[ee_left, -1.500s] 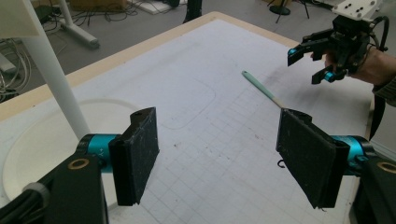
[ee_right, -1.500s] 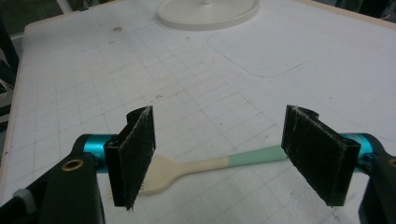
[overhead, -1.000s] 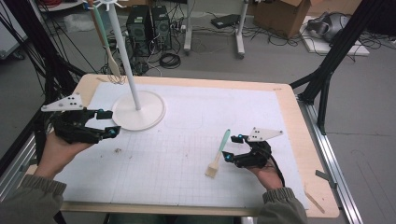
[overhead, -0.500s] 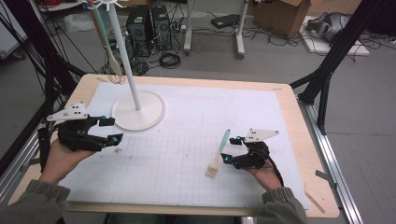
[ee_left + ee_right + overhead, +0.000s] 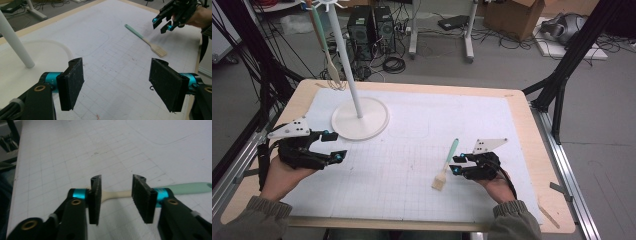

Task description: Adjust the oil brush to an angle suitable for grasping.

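The table (image 5: 542, 150) is big and made of pale wood, with a white mat (image 5: 422, 145) on top. The mat is flat and has thin grid lines on it.

At the back left stands a white rack (image 5: 360, 119). It has a round flat foot and a tall thin pole. One spoon (image 5: 328, 55) hangs from its top, with a green handle and a pale bowl. So one tool looks put away, and one is left to do.

That one is the brush (image 5: 446, 167). It lies flat on the mat at the front right, not lifted yet. Its handle is smooth and mint green, its neck is pale wood, and its short bristles are flat and tan.

The right gripper (image 5: 454, 165) is just beside the brush. Its black rough pads have just been closing, with the wooden neck between them, but a gap shows on both sides, so they do not pinch it yet. I think the grab comes next, then the lift to the rack.

The left gripper (image 5: 117, 82) hovers near the rack foot, jaws wide apart and holding nothing.
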Tool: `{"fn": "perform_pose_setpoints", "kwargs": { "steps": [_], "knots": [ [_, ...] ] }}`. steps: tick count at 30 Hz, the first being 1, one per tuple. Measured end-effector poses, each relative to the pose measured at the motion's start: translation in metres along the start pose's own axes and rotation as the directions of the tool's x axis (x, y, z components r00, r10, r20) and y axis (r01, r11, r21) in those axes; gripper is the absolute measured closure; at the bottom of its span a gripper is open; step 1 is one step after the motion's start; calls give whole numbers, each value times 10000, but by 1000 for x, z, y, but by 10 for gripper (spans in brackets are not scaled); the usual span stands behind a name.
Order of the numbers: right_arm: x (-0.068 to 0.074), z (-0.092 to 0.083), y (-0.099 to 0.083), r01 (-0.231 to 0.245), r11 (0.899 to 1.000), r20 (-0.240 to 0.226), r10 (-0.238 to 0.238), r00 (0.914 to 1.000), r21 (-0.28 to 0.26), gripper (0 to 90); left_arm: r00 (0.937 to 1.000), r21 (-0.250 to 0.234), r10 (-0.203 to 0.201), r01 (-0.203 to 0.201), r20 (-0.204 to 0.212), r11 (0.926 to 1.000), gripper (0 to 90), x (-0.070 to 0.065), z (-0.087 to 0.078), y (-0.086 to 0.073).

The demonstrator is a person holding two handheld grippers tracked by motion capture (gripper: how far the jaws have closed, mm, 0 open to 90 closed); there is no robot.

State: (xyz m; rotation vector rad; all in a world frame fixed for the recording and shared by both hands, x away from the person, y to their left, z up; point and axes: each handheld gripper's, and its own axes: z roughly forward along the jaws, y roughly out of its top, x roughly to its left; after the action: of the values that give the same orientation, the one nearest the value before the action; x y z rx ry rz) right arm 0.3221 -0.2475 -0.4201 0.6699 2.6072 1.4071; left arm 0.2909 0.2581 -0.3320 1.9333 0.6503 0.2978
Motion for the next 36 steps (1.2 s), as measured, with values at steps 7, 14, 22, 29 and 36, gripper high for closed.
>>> {"fn": "perform_pose_setpoints", "kwargs": {
  "steps": [7, 14, 22, 29, 36],
  "knots": [
    [3, 8, 1, 415, 9969, -369, -391, 9986, 673, 814, 10000, -34, -33, 33, -38, 10000, 279, 0, 1, -7],
    [3, 16, 0, 584, 9906, -673, -504, 9965, 1235, 893, 10000, -32, -76, 77, 47, 10000, 280, 0, 2, -12],
    [1, 30, 0, 688, 9820, -910, -534, 9944, 1759, 893, 9999, 99, -59, 58, 123, 9999, 280, 0, 3, -15],
    [1, 38, 2, 719, 9805, -986, -544, 9936, 1831, 893, 9999, 151, -32, 30, 127, 9999, 282, 0, 3, -15],
    [2, 44, 5, 747, 9822, -1024, -575, 9931, 1725, 893, 9999, 153, -7, 6, 123, 9999, 283, 0, 3, -14]
  ]
}}
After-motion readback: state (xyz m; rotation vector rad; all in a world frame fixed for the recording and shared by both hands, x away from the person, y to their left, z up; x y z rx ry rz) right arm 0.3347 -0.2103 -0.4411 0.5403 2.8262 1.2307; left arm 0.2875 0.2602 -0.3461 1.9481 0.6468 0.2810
